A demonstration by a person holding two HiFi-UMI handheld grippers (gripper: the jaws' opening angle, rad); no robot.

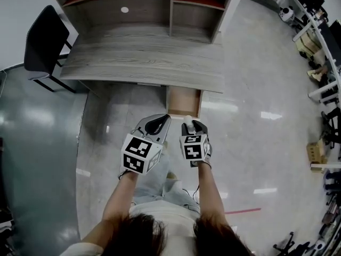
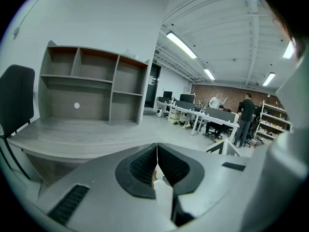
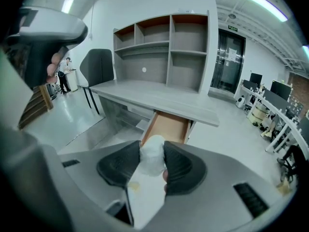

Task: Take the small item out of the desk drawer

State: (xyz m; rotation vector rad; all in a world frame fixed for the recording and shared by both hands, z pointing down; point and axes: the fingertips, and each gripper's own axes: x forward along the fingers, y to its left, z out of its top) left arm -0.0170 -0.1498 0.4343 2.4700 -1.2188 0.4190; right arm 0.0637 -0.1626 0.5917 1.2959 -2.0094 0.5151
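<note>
The desk drawer stands pulled out under the grey desk, its wooden inside bare where I can see it. My right gripper is shut on a small white item, a crumpled, rounded lump squeezed between both black pads; in the head view the white item shows at the gripper's tip, in front of the drawer. My left gripper hovers beside it to the left, jaws shut with the pads meeting and nothing held.
A shelf unit stands on the desk's far side. A black chair is at the desk's left end. Polished floor stretches right toward office desks, where people stand far off.
</note>
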